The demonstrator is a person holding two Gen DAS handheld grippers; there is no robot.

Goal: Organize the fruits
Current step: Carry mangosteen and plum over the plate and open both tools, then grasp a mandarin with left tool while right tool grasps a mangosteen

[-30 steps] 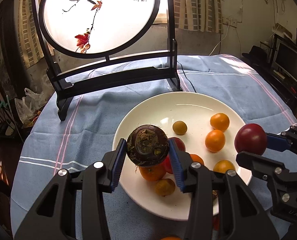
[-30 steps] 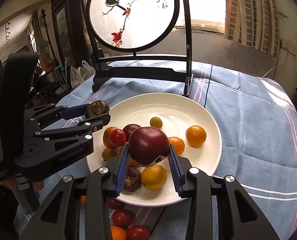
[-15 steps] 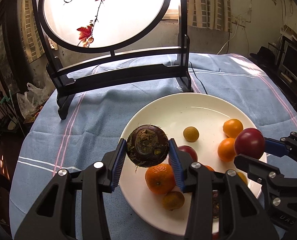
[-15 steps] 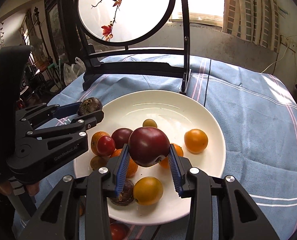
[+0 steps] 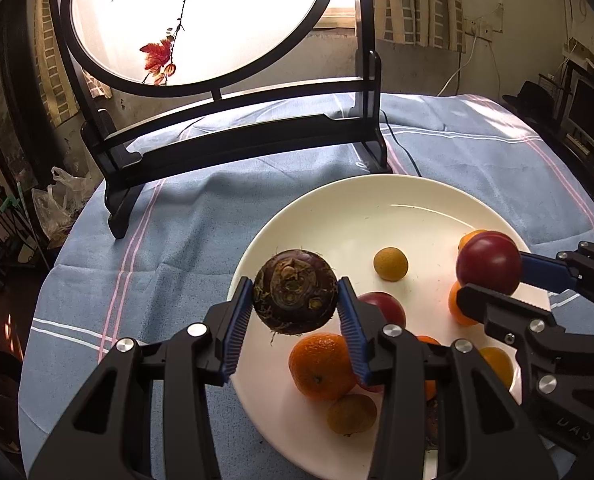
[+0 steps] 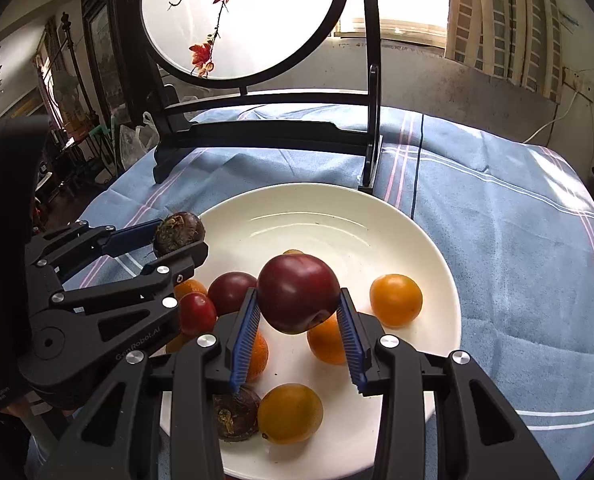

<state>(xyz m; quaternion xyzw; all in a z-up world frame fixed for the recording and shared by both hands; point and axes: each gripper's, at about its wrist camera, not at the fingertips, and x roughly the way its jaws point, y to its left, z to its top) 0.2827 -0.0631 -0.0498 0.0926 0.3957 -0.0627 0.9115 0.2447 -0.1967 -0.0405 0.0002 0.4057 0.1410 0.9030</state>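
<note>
My left gripper [image 5: 295, 316] is shut on a dark brown water chestnut [image 5: 295, 292] and holds it above the left rim of the white plate [image 5: 337, 216]. It also shows in the right wrist view [image 6: 179, 232]. My right gripper [image 6: 298, 322] is shut on a dark red plum [image 6: 298, 298] and holds it above the plate's middle [image 6: 337, 236]. The plum also shows in the left wrist view [image 5: 489, 262]. On the plate lie several fruits: an orange [image 5: 321, 366], a red plum [image 6: 231, 292], a yellow-orange fruit [image 6: 396, 300] and another water chestnut [image 6: 235, 418].
A round painted screen on a black stand [image 5: 233, 148] stands behind the plate on the blue striped tablecloth [image 5: 177, 232]. A black cable [image 5: 401, 148] runs past the stand's right foot. The table's edge drops off at the left.
Both grippers have moved forward over the plate with their fruits held. The plate and the screen look nearer and lower in both views.
</note>
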